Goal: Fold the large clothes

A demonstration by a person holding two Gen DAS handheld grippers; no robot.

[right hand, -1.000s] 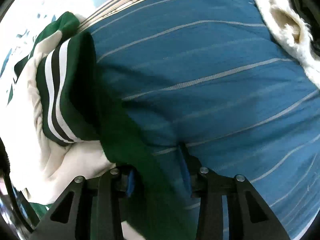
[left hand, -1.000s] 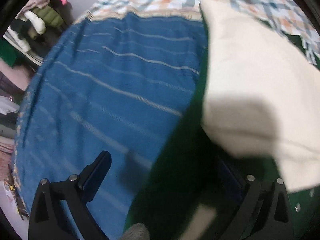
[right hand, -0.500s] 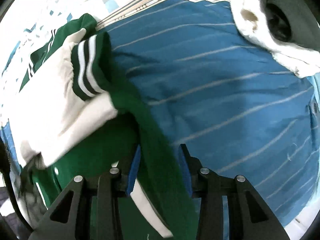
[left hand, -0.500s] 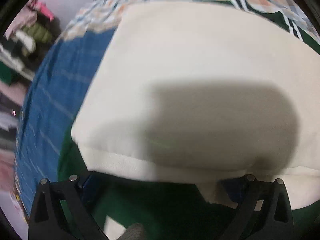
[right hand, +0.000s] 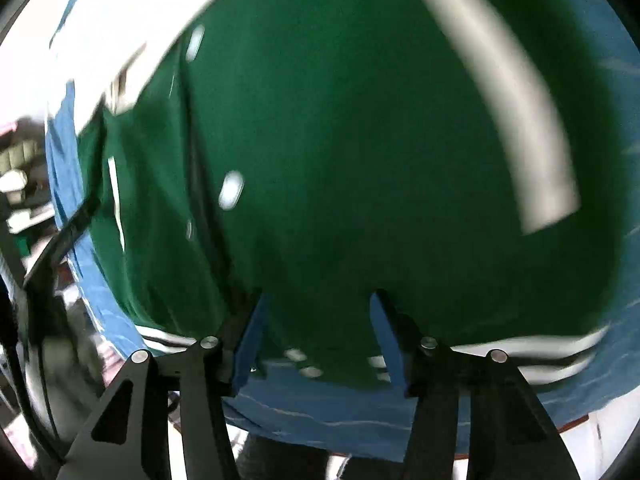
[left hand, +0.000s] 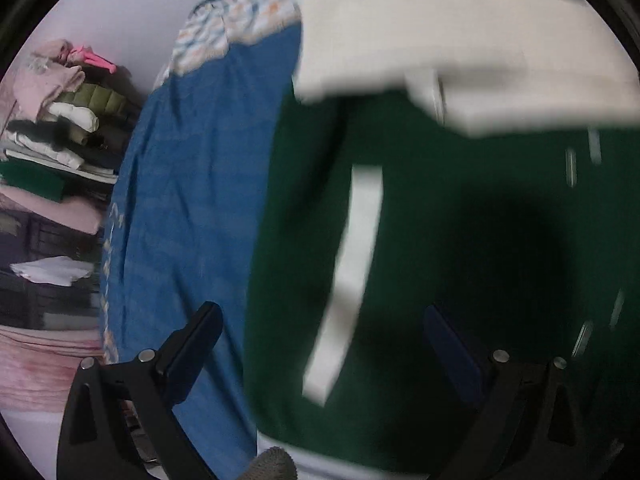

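A green jacket with cream sleeves and a white pocket stripe lies spread on a blue striped bedcover. My left gripper hovers over the jacket's left edge with its jaws wide apart and nothing between them. In the right wrist view the jacket's green body fills the frame, motion-blurred. My right gripper is at the jacket's striped hem; green cloth lies between its blue pads, which stand somewhat apart.
Stacks of folded clothes fill shelves at the far left, beyond the bed's edge. A checked sheet covers the far end of the bed. The bed's front edge shows below my right gripper.
The jacket has been pulled open and flat; its green body now faces up where the cream sleeve was. Both grippers have moved back towards the near bed edge. My left gripper has let go.
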